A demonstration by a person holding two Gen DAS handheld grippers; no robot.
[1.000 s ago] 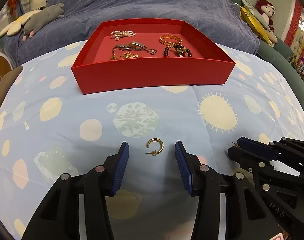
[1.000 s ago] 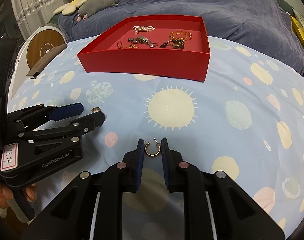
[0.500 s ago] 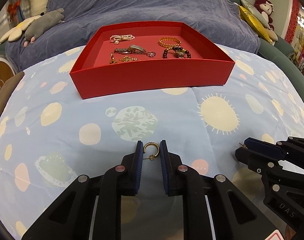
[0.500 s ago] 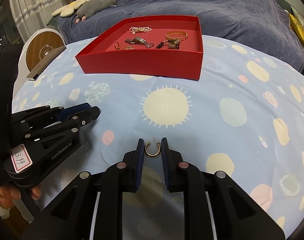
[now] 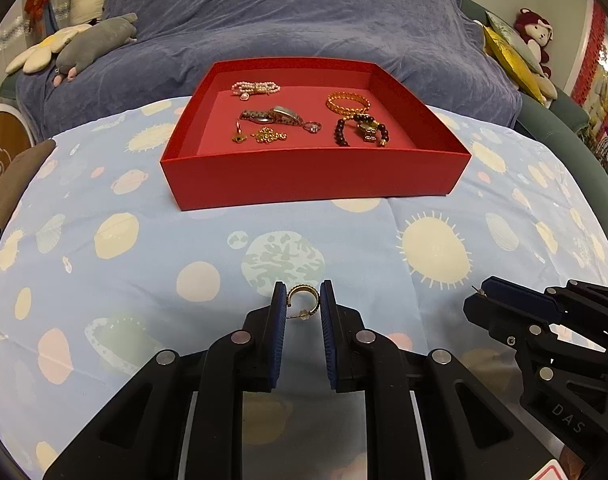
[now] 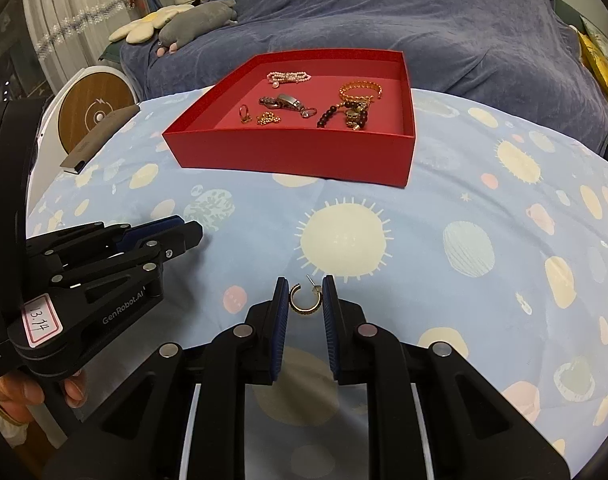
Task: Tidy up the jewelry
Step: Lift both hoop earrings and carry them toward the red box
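Both grippers are clamped on a gold hoop earring each, low over the blue planet-print cloth (image 5: pixel 104 208). The left gripper (image 5: pixel 303 300) has its blue pads pressed on either side of its hoop (image 5: pixel 302 295), open end down, with the post and its little backing poking out toward the left pad. The right gripper (image 6: pixel 305 298) pinches its hoop (image 6: pixel 304 302) the same way, but here the gap faces up and the thin post sticks up and to the left. Whether either hoop is touching the cloth or just off it, I honestly can't tell from these angles.

From the left camera the right gripper sits well off to the right, and you can just see the tiny post poking past its tip. From the right camera the left one is off to the left, with a hand (image 6: pixel 20 396) on the handle at the bottom corner.

The red tray (image 5: pixel 316 176) sits further back on the cloth, well apart from both grippers. Inside: a pearl bracelet (image 5: pixel 256 88) at the back left, a watch (image 5: pixel 276 116) in the middle, a gold bangle (image 5: pixel 348 102) at the back right, a dark bead bracelet (image 5: pixel 362 130) in front of that, plus a ring (image 5: pixel 313 126) and a small gold chain (image 5: pixel 270 135) near the front. Behind it is a purple blanket (image 5: pixel 304 20).
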